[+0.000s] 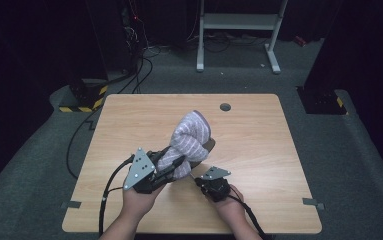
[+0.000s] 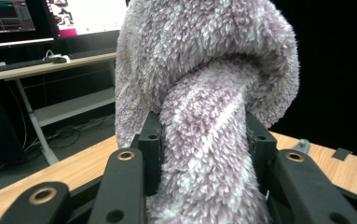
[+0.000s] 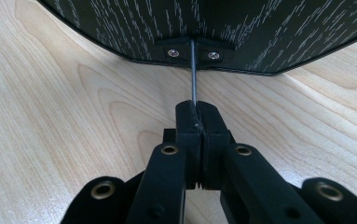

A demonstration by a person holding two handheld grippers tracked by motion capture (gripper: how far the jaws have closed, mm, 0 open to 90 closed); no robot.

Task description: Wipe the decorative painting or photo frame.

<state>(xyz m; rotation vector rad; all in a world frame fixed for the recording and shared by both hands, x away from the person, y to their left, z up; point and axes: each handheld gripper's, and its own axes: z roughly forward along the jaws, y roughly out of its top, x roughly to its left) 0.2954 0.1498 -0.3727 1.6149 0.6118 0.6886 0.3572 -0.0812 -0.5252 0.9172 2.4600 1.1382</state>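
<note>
At mid-table [image 1: 129, 120], the left gripper [image 1: 175, 167] clamps its jaws on a fuzzy lilac sock [image 1: 189, 142] that rises in a bent hump over a dark form [image 1: 206, 147]. Just beside it, the right gripper [image 1: 195, 178] has its jaws pressed together on a thin metal rod [image 3: 194, 70] fixed to that form's edge.

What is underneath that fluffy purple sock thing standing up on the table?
Under the fluffy sock a dark flat base shows, lying on the wooden table. The right gripper pinches a thin metal rod fixed to it. Whatever fills the sock is covered; the left gripper clamps its fabric.
</note>
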